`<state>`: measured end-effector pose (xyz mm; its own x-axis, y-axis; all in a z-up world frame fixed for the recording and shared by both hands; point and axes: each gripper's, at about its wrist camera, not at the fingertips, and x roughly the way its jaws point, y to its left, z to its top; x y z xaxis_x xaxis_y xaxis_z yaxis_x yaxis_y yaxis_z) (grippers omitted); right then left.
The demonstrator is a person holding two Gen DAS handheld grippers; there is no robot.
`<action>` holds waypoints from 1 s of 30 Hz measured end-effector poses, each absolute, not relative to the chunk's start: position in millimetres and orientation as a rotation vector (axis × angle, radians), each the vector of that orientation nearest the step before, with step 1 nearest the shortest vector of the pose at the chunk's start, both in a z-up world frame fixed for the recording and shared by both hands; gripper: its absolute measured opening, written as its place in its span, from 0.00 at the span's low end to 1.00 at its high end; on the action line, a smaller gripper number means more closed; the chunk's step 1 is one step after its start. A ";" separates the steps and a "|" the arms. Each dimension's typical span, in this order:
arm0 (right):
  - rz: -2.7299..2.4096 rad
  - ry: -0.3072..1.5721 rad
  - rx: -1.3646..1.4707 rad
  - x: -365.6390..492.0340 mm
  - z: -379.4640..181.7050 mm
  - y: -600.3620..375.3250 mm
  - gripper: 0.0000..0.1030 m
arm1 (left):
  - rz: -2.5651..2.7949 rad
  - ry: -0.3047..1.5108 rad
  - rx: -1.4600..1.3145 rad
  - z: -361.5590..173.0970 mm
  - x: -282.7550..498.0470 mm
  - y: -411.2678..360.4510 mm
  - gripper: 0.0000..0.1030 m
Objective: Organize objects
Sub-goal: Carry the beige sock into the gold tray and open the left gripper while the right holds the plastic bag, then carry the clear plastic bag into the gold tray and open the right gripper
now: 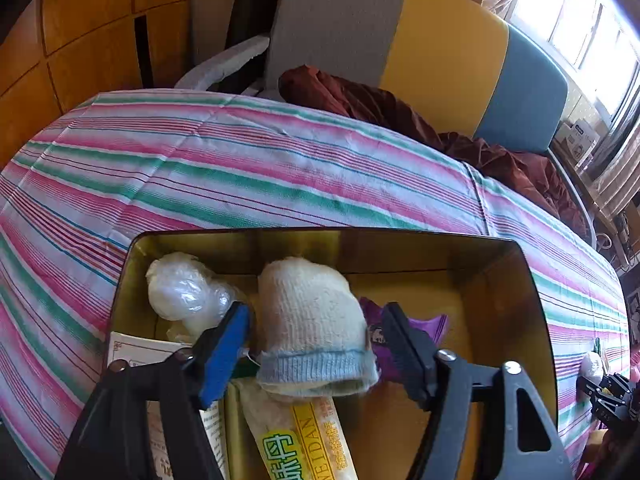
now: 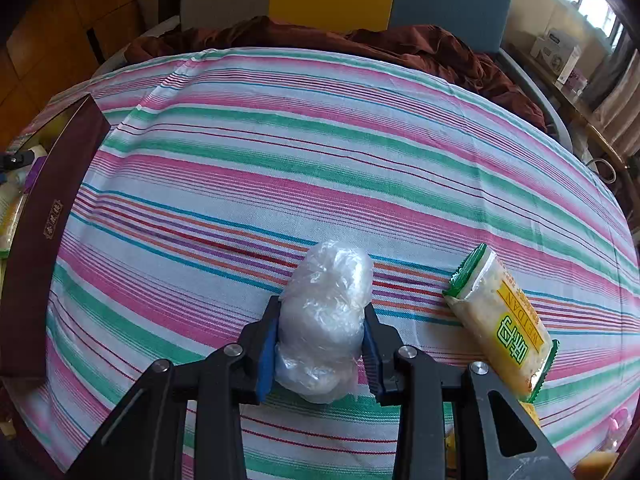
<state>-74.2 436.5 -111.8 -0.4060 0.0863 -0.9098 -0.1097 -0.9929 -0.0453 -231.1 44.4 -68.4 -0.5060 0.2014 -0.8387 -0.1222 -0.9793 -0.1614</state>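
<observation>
While left tongs point(image 1: 316, 344) gape astride sock point(image 1: 312, 320) in tin point(image 1: 536, 300), right tongs point(image 2: 320, 344) clench plastic bundle point(image 2: 324, 320), snack packet point(image 2: 500, 328) beside.

Black tongs point(image 1: 316, 350); blue pads point(image 1: 224, 356); silver screws point(image 1: 446, 355).

The snack packet point(image 1: 304, 440) runs off the bottom edge, partly under the sock point(image 1: 312, 320).
</observation>
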 end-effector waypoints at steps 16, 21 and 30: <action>2.530 -0.026 -1.617 -74.5 -111.7 430.9 0.36 | 2.750 0.070 -1.102 5.6 -83.8 40.2 0.68; 2.506 -0.007 -1.612 -74.9 -109.9 430.2 0.36 | 2.755 0.048 -1.073 10.1 -55.1 34.1 0.68; 2.560 0.022 -1.570 -71.7 -82.0 392.8 0.35 | 2.730 -0.044 -1.062 3.8 -38.0 21.0 0.68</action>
<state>-71.7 392.8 -82.0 -0.4466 0.1098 -0.8879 -0.1253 -0.9903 -0.0595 -38.0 21.0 3.8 -0.7179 0.2067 -0.6648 -0.1852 -0.9772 -0.1039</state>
